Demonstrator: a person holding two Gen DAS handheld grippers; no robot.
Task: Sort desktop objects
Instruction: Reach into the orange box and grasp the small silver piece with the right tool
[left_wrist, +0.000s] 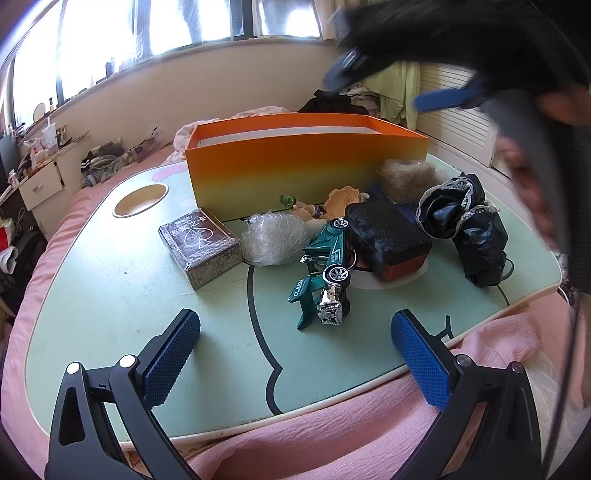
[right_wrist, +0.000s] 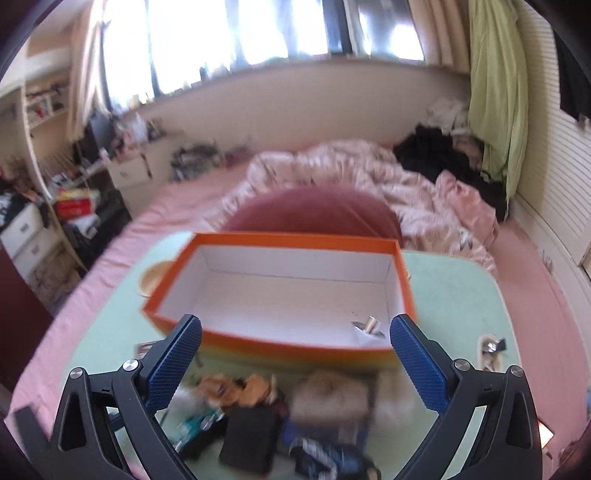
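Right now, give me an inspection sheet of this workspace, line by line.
Surface: pale green lap table resting on pink bedding.
Job's things: orange box open, holding one small metal piece.
Clutter: teal toy car on its side, card box, bubble wrap, black case, black lace fabric, fur ball.
Grippers: left gripper open, empty; right gripper open, empty.
Cables: thin black cord beside the fabric.
Surroundings: cluttered bedroom, bright windows.

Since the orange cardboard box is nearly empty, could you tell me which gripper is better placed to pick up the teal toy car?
Probably left: the left gripper is open and the teal toy car lies ahead.
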